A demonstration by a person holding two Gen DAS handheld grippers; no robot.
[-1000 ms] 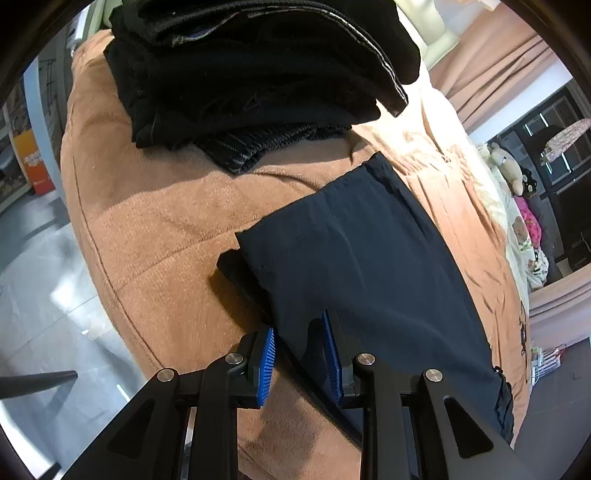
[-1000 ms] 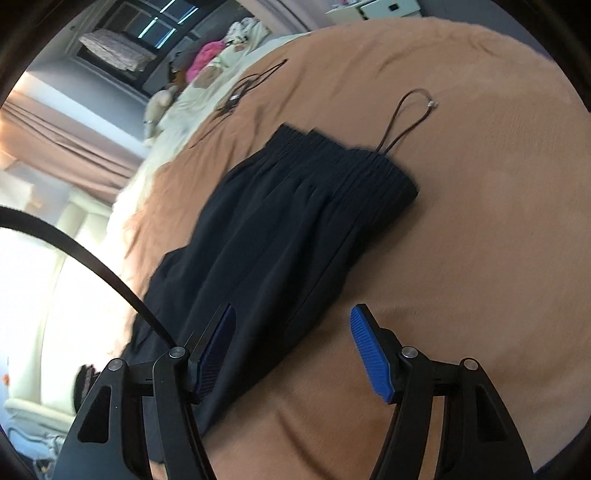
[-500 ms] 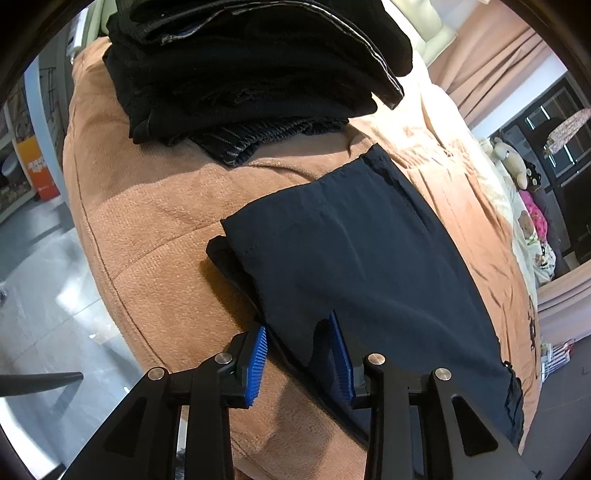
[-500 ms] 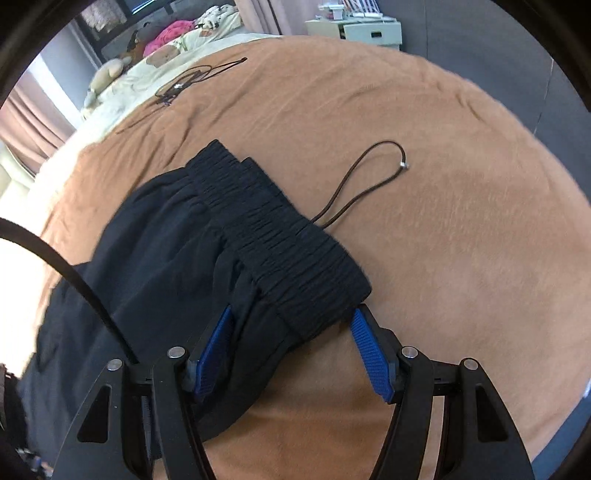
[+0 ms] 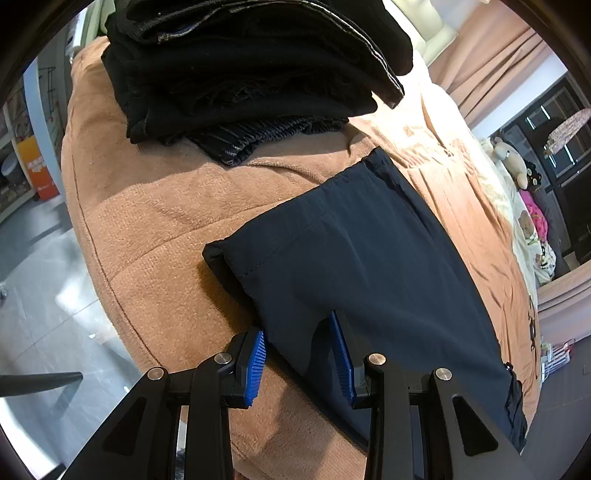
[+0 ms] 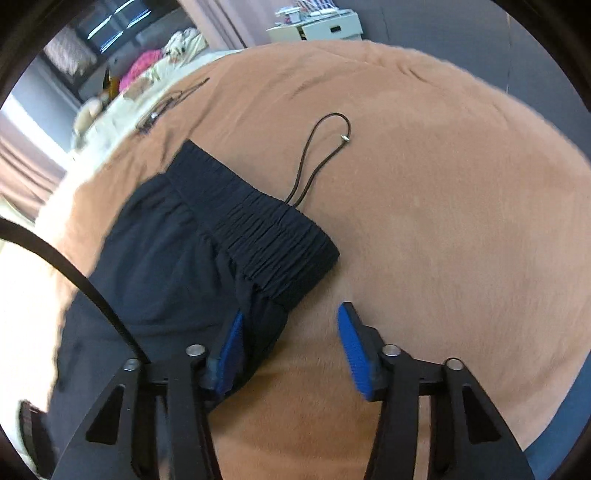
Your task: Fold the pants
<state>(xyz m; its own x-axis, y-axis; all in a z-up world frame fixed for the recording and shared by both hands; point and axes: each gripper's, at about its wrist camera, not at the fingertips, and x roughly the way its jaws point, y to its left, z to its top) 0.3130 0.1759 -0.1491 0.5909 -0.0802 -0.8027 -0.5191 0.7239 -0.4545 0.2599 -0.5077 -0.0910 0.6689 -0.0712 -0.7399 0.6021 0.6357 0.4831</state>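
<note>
Dark navy pants (image 5: 362,266) lie flat on a brown blanket, folded lengthwise. The left wrist view shows the leg hems; the left gripper (image 5: 299,354) is open with the near edge of the leg between its blue pads. The right wrist view shows the elastic waistband (image 6: 266,229) with a thin drawstring (image 6: 325,155) trailing onto the blanket. The right gripper (image 6: 291,350) is open at the waistband's near corner; its left pad lies over the fabric, its right pad over bare blanket.
A stack of folded dark clothes (image 5: 251,66) sits on the blanket beyond the hems. The bed edge and grey floor (image 5: 40,280) are to the left. Soft toys and bedding (image 5: 528,206) lie far right. A white cabinet (image 6: 317,29) stands beyond the bed.
The left gripper has opened wider around the leg edge and the hem looks nearer. The right gripper swung from the pants' middle to the waistband corner, staying open.
</note>
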